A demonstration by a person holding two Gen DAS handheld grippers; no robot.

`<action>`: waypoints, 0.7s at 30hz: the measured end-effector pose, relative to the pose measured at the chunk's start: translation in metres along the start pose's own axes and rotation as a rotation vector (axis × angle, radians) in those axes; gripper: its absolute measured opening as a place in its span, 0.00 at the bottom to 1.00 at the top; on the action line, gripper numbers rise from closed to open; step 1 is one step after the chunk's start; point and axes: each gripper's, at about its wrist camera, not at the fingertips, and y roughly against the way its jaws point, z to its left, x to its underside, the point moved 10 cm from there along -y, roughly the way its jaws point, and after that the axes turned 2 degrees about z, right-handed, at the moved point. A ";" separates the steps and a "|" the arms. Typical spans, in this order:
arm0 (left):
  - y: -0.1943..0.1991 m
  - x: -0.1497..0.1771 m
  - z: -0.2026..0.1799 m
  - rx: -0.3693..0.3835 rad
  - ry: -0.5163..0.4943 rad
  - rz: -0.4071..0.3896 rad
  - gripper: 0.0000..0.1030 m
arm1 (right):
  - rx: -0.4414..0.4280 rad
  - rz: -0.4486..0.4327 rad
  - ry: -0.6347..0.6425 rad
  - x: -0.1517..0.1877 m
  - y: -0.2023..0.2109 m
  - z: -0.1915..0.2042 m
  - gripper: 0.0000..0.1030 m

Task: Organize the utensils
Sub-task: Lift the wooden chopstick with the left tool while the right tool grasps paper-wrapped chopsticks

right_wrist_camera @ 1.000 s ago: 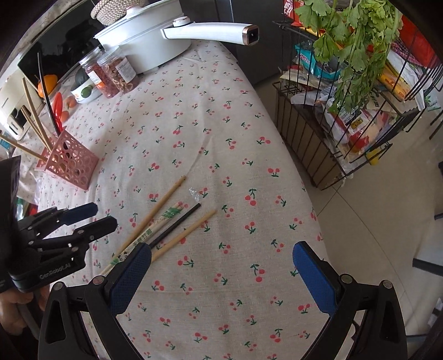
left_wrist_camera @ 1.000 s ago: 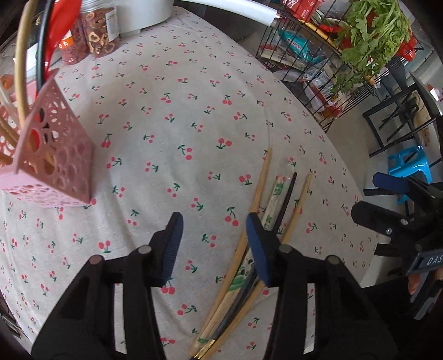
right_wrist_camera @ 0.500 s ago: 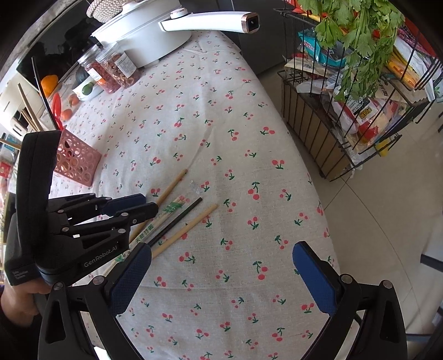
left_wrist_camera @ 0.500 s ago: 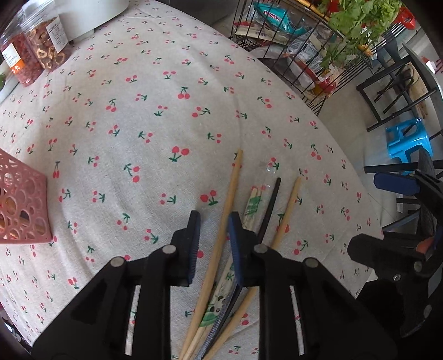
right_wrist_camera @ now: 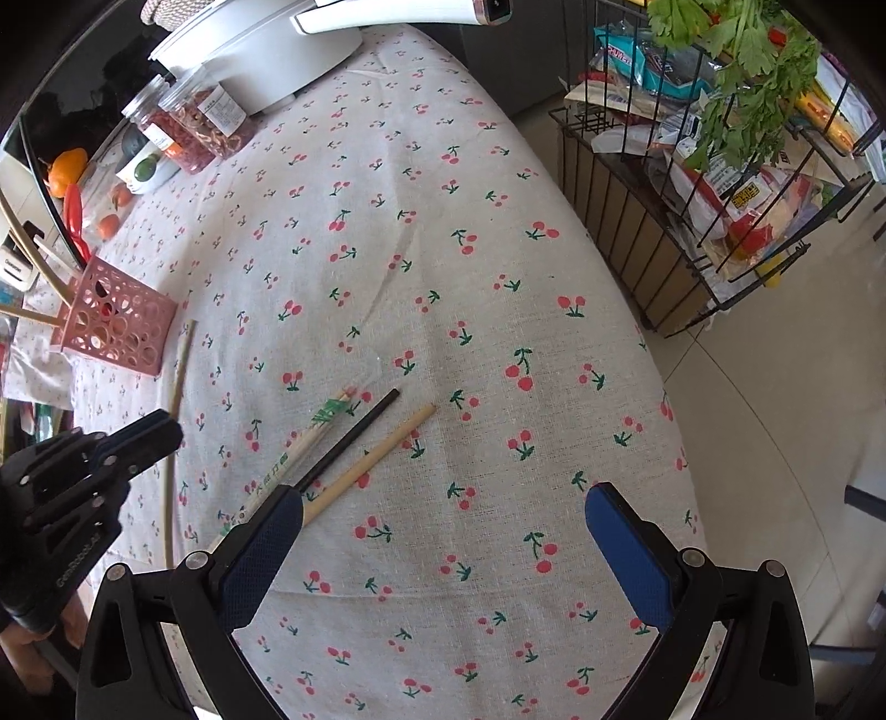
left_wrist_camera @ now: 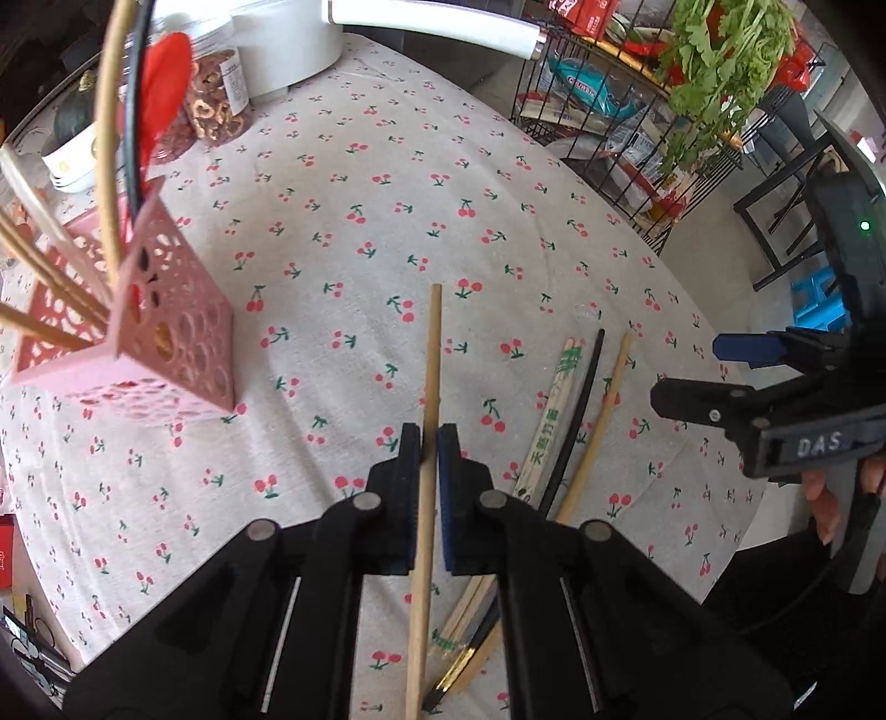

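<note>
My left gripper is shut on a long wooden chopstick, its pads pressing both sides of the stick. The stick points away over the cherry-print tablecloth. In the right wrist view that gripper and the chopstick are at the left, near the pink perforated holder. The holder has several sticks in it. On the cloth lie a paper-wrapped pair, a black chopstick and a wooden one. My right gripper hangs open above their near ends.
A white pot and jars of dried food stand at the far end of the table. A wire rack of groceries and greens stands past the table's right edge. A blue stool is on the floor.
My left gripper moved over the leftmost wooden chopstick, shut on it and carried it left, apart from the others. The right gripper came closer to the remaining chopsticks.
</note>
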 end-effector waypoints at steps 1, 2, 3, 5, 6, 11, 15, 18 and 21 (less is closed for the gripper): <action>0.006 0.003 0.004 0.000 0.009 -0.007 0.07 | 0.002 0.009 0.003 0.000 -0.003 0.003 1.00; 0.012 0.007 0.009 0.001 0.018 -0.014 0.07 | 0.007 0.018 0.007 0.000 -0.007 0.005 1.00; 0.018 0.010 0.013 0.002 0.025 -0.021 0.07 | 0.013 0.028 0.011 0.000 -0.010 0.007 1.00; 0.030 0.017 0.021 0.003 0.039 -0.039 0.07 | 0.018 0.034 0.020 0.000 -0.014 0.013 1.00; 0.036 0.021 0.024 0.005 0.046 -0.048 0.07 | 0.018 0.030 0.018 -0.002 -0.015 0.015 1.00; 0.060 0.034 0.039 0.025 0.078 -0.115 0.07 | -0.074 -0.021 -0.017 -0.014 -0.009 0.031 0.81; 0.063 0.041 0.050 0.063 0.128 -0.148 0.07 | -0.139 -0.011 -0.011 -0.017 -0.014 0.050 0.52; 0.062 0.044 0.053 0.087 0.148 -0.143 0.07 | -0.175 0.019 0.002 -0.016 -0.024 0.065 0.37; 0.069 0.049 0.054 0.095 0.143 -0.151 0.07 | -0.151 0.027 0.020 -0.017 -0.032 0.075 0.30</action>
